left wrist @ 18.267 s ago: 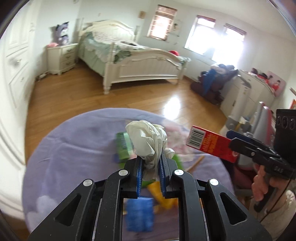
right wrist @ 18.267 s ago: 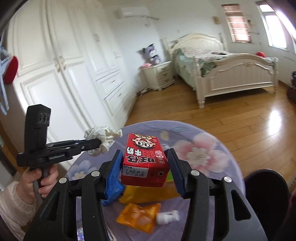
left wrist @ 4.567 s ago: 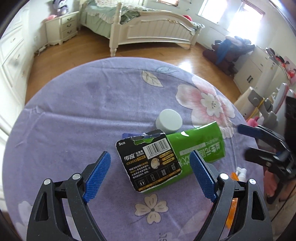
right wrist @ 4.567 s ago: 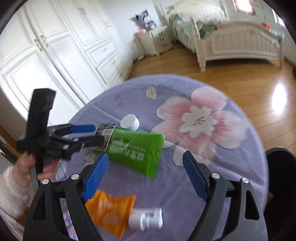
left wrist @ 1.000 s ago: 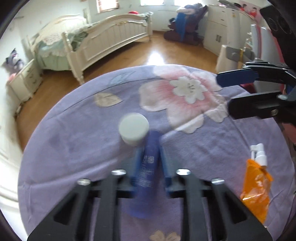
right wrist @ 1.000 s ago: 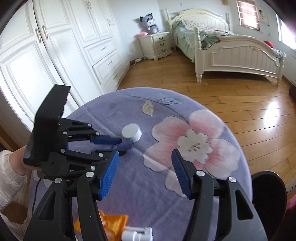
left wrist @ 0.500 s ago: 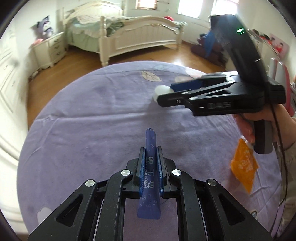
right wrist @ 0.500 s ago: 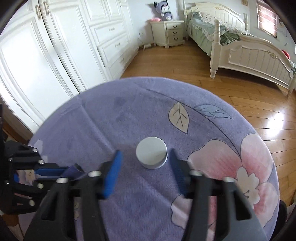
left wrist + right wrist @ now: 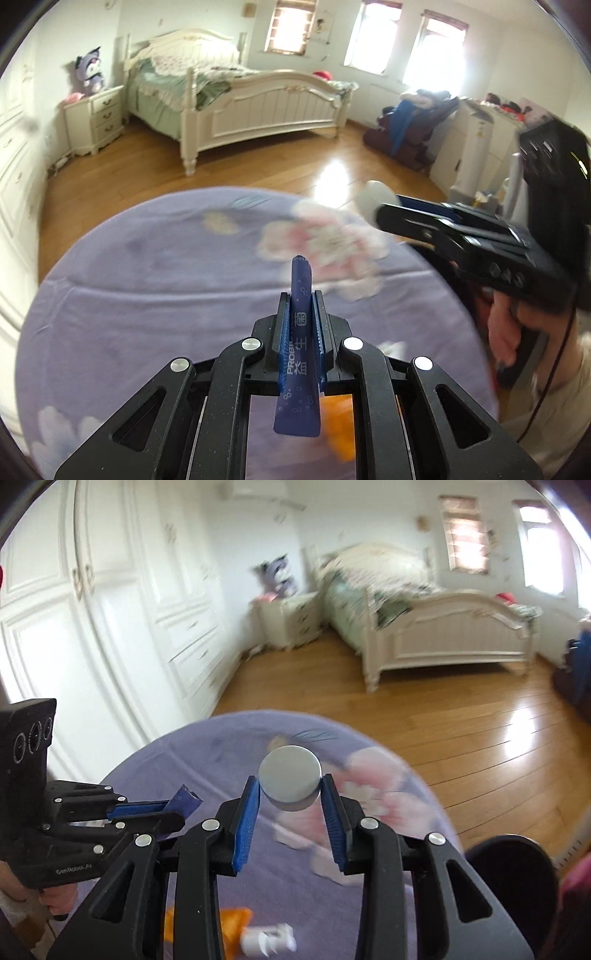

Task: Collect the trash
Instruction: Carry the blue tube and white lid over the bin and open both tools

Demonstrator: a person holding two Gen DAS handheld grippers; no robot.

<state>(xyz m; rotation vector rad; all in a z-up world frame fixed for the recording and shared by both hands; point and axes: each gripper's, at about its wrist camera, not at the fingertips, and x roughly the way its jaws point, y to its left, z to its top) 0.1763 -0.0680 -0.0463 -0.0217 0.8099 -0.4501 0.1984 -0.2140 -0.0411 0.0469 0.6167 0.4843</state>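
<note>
Both of your grippers are loaded, so the coming move turns on where the bin is, not on the trash. Your left gripper (image 9: 300, 314) is closed almost fully on a flat blue sachet (image 9: 300, 354), whose long axis runs straight out along the fingers, its tip poking up past them at frame centre. Your right gripper (image 9: 290, 797) is closed partway around a white round cap (image 9: 289, 782), flat face toward the lens, pinched at its rim between the blue pads (image 9: 245, 827).

A dark rounded shape (image 9: 509, 867) sits at the lower right of the right wrist view, beyond the table edge; it is probably the bin, though you cannot be sure from here. If so, your right gripper is the nearer one.

An orange pouch (image 9: 225, 917) with a white nozzle lies on the purple floral tablecloth (image 9: 147, 288) at the bottom of the frame, not yet collected.

Behind the table lie a wooden floor (image 9: 424, 709), a white bed (image 9: 258, 96) in the upper middle, and white wardrobes (image 9: 92, 609) at the left.
</note>
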